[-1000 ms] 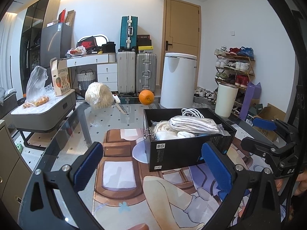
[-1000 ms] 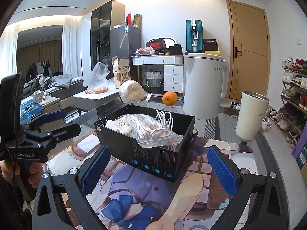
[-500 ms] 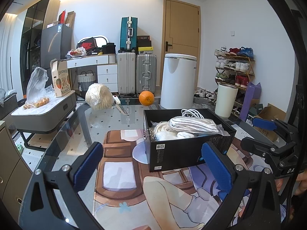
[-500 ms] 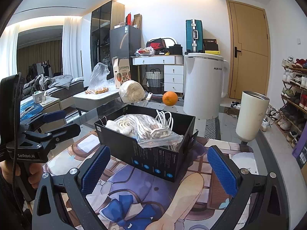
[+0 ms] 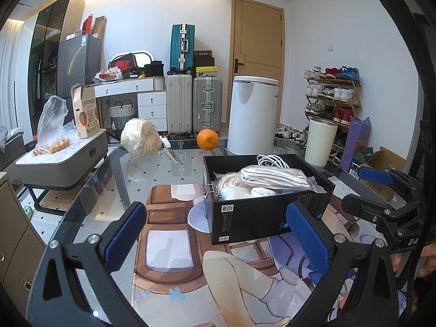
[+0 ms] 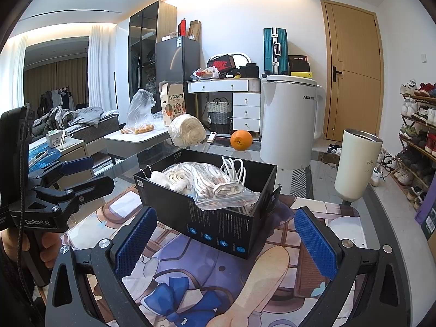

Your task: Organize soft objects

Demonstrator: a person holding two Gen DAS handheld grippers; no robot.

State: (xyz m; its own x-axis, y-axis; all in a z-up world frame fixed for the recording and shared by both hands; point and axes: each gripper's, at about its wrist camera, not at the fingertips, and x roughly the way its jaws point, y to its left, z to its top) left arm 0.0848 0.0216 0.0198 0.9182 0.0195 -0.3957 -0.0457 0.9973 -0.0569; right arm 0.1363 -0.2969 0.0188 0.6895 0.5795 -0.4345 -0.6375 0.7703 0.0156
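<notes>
My left claw (image 5: 218,241) hovers low over the illustrated mat (image 5: 169,248), fingers spread wide with nothing between them. Just ahead, the black box (image 5: 261,212) sits on the glass bench (image 5: 152,169), stuffed with a bagged striped cloth (image 5: 272,177), white cords (image 5: 272,160) and pale socks (image 5: 259,191). Farther back lie a wrapped cream bundle (image 5: 139,139), a knife (image 5: 170,152) and an orange (image 5: 207,139). My right claw (image 6: 226,238) is spread wide too, empty, facing the same box from the other side.

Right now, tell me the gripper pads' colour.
Blue, textured pads; the right wrist view shows them best.
</notes>
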